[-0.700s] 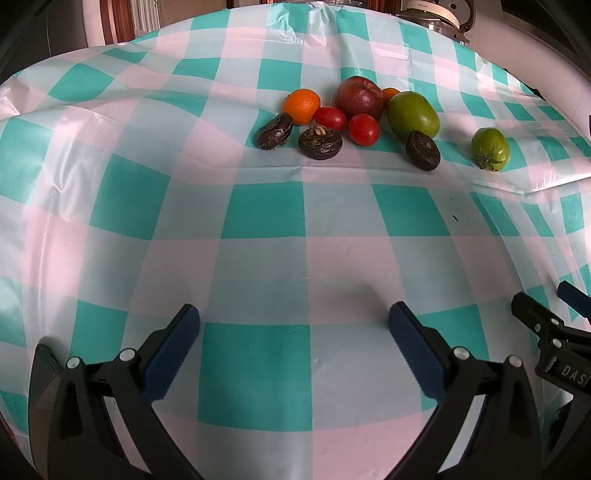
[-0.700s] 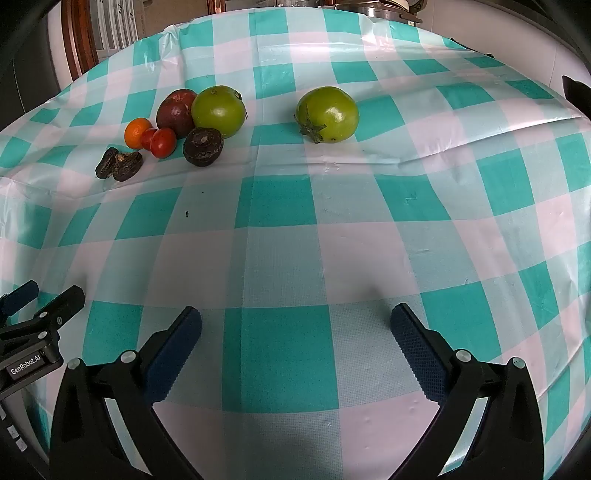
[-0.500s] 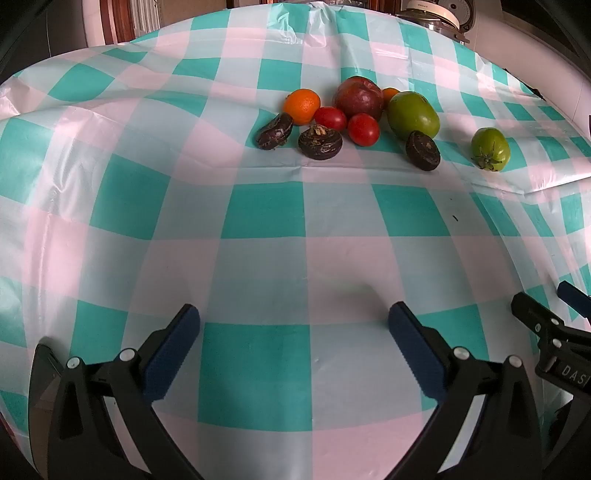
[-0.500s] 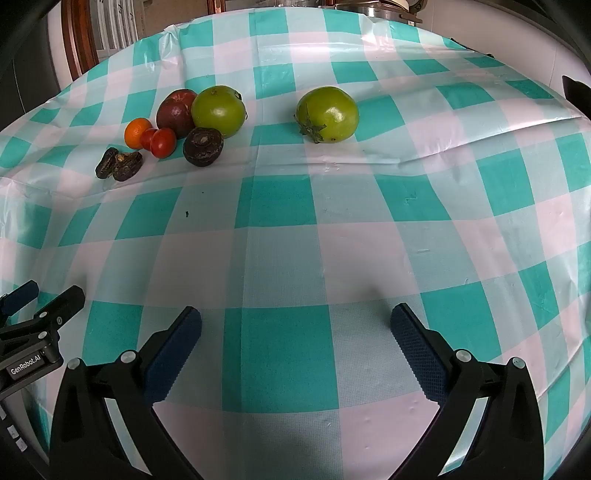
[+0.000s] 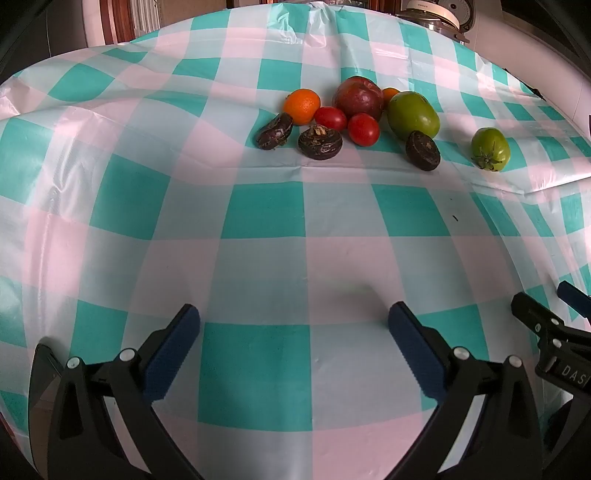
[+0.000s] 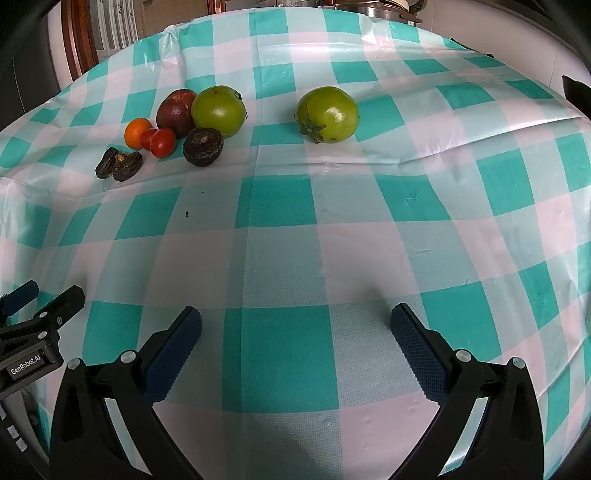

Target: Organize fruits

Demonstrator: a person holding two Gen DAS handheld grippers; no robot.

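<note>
A cluster of fruit lies at the far side of the checked tablecloth [image 5: 266, 258]: an orange [image 5: 301, 106], a dark red apple [image 5: 357, 97], two red tomatoes [image 5: 364, 128], a large green tomato [image 5: 413, 115] and three dark purple fruits [image 5: 320, 141]. A smaller green tomato [image 5: 490, 148] lies apart to the right; in the right wrist view it [image 6: 328, 113] is straight ahead, with the cluster [image 6: 218, 110] to its left. My left gripper [image 5: 293, 343] and right gripper [image 6: 295, 343] are both open and empty, low near the table's front.
A metal cooker [image 5: 436, 16] stands beyond the far table edge, and a wooden chair back [image 6: 79, 40] at the far left. The tablecloth has ridges and folds near the fruit. Each gripper shows at the other view's edge, the right gripper [image 5: 554, 332] and the left gripper [image 6: 33, 325].
</note>
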